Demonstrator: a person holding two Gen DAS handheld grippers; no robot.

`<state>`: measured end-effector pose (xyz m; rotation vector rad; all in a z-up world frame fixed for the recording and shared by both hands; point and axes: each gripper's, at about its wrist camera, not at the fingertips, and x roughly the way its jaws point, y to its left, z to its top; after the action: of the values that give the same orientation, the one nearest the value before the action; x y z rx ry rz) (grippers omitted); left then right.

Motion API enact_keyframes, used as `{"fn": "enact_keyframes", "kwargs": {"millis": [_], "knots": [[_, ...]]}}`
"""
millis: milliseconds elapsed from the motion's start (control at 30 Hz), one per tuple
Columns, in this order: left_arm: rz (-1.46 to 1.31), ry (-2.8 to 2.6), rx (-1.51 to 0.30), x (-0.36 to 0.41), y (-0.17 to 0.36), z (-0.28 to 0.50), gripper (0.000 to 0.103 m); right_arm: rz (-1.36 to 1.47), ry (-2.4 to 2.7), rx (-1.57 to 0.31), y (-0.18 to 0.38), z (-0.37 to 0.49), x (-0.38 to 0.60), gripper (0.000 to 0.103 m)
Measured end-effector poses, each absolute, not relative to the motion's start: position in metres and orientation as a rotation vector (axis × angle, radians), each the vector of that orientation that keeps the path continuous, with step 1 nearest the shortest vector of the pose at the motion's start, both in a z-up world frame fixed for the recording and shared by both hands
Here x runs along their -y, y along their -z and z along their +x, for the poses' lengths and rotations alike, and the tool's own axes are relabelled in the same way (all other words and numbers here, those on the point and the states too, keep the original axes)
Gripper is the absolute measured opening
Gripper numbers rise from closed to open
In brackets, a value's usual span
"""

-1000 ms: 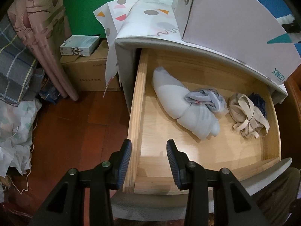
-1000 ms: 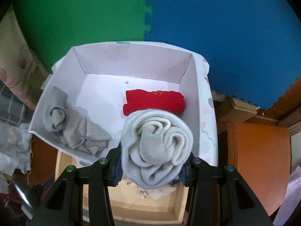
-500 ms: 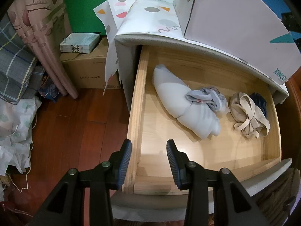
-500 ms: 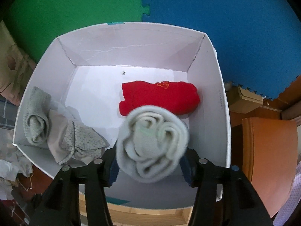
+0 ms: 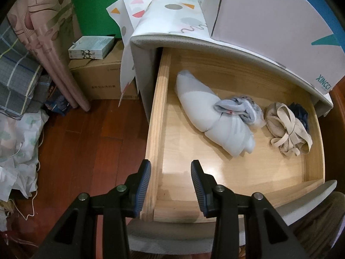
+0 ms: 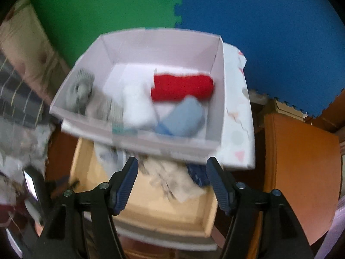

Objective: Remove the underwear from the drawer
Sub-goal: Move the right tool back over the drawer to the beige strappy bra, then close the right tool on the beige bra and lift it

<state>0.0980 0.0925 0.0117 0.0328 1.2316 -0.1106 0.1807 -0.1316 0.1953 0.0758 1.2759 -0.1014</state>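
The left tongs (image 5: 170, 185) hang over the near left corner of the open wooden drawer (image 5: 154, 133), pointing steeply down, part open with nothing between the blue pads; one pad sits outside the drawer's side rail and the other over the bare drawer floor. Inside the drawer there is a long pale grey bundle (image 5: 212, 123) lying slantwise in the middle, with a small crumpled grey piece (image 5: 239, 109) resting on top of it. Just to the right of that lies a beige piece with straps (image 5: 286, 127), and a dark blue piece (image 5: 300, 113) peeks out behind it near the right wall.

The right tongs (image 6: 170, 179) are held above the front of the white cardboard box (image 6: 217, 86) that stands on the cabinet top over the drawer. Their jaws have just been opening and now stand wide, gripping nothing. The view from that hand is blurred. In the box I can make out a red folded piece (image 6: 182, 88) toward the back, a white roll (image 6: 138, 105) in front of it, a light blue piece (image 6: 185, 118) beside that near the front right, and grey knit things (image 6: 80, 92) at the left end. Below the box's front edge the drawer shows again, with the beige piece and the dark blue piece lying in it under the tongs.

A patterned cloth (image 5: 172, 6) covers the cabinet top under the box
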Motion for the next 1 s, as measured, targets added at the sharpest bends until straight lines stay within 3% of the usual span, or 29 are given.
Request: {"fn": "enact_keyframes", "kwargs": {"millis": [500,1000], "knots": [[0.027,0.098,-1.248,-0.094,-0.009,0.099,0.039,0.016,0.032,-1.459,-0.044,0.149,0.131,0.067],[0.039,0.092,-1.256,-0.093,-0.007,0.099,0.039,-0.081,-0.001,-1.440,0.019,0.173,0.118,0.069]]}}
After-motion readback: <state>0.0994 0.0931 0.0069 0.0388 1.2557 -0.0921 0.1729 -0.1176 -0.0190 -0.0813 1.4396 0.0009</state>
